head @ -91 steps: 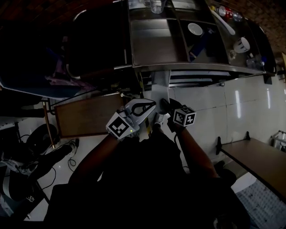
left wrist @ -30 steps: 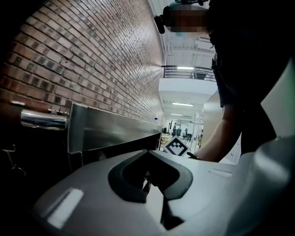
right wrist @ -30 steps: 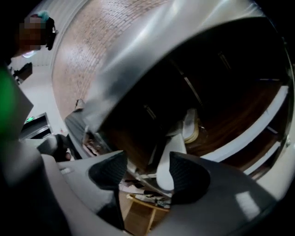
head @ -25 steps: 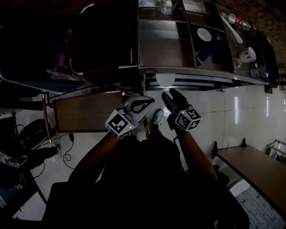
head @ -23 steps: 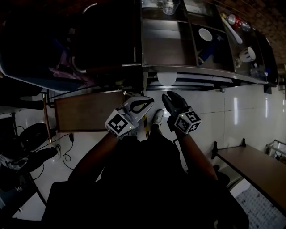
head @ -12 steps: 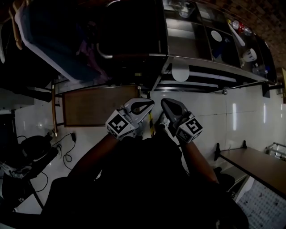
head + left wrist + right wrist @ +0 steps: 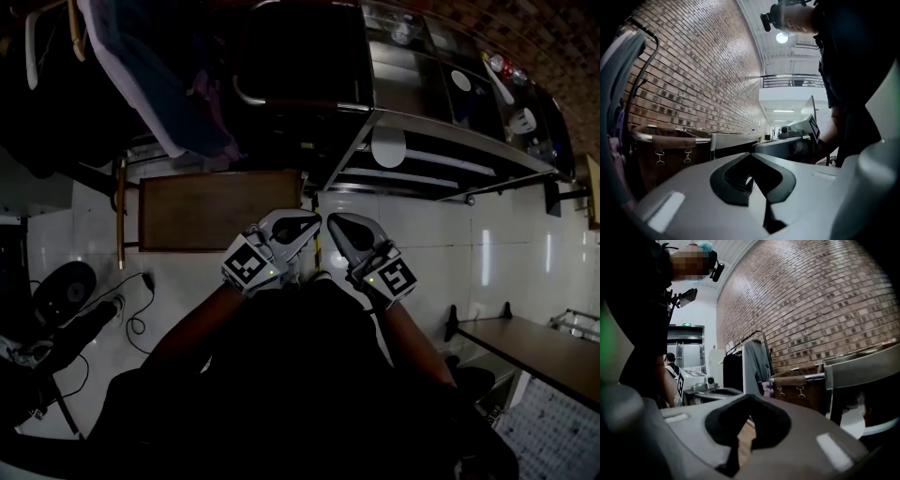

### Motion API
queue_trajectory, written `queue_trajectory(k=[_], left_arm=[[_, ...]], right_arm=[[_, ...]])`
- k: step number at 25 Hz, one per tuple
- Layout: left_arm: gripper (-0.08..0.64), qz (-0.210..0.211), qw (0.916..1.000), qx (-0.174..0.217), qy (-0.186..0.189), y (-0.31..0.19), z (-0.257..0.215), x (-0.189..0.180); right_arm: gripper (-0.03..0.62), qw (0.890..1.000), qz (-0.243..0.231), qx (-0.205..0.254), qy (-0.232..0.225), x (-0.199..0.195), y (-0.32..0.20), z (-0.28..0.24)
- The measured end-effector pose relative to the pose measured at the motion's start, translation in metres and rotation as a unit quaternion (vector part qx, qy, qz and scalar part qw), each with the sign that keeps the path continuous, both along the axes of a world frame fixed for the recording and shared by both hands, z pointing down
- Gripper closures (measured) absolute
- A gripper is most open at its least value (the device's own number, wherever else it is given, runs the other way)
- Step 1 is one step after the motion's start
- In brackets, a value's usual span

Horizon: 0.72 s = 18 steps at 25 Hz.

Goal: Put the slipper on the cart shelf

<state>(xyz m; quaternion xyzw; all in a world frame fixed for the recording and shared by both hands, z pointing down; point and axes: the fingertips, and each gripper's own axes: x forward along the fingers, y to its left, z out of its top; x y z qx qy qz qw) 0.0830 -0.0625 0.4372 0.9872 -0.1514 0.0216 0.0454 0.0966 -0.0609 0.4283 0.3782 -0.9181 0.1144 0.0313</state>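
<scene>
Two grippers: the left gripper (image 7: pixel 309 220) and the right gripper (image 7: pixel 336 225) sit side by side just ahead of the person's body. Their tips almost touch each other, and both point roughly level toward the cart.
Left jaws: pressed together with nothing between them. The left gripper view looks past them to a red-brown brick wall (image 7: pixel 693 70).
Right jaws: closed tight too, and empty. Beyond them hang a brown canvas bin on a steel rail (image 7: pixel 797 380) and a grey hanging garment (image 7: pixel 757 362).
Cart: the long stainless-steel service cart (image 7: pixel 441 131) runs across the top of the head view, well apart from both tools.
Slipper: a pale rounded shape (image 7: pixel 387 146) lies on the cart's lower shelf, just under the edge of the top deck. I take it for the white slipper, though it's too small and dim to be sure.
Progress: if that is the slipper, the placing looks done, and no tool is on it.
Floor: glossy white tiles (image 7: pixel 441 234), with a flat brown wooden board (image 7: pixel 216 211) near the cart's end.
Risk one: the shape seems to sit close to the shelf's open front, so a bump to the cart could tip it onto the tiles.
Risk two: the tools are so close together that a careless twist of either wrist could knock them into each other.
Risk three: it's dim here. If that shape isn't the slipper, both tools are empty and the job is left undone.
</scene>
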Motion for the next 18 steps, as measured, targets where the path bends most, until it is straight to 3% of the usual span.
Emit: queue_trajectory(k=[4,18], left_arm=[[0.559,-0.022,0.9997,-0.009,-0.001,0.016,-0.006,-0.012],[0.560,-0.093,0.9954,-0.014,-0.020,0.095,-0.020,-0.055]], right_arm=[[0.591,1.000,-0.016,0.013,0.017,-0.012,0.021,-0.003],[0.591,0.997,-0.079,0.022,-0.003,-0.054,0.093,-0.014]])
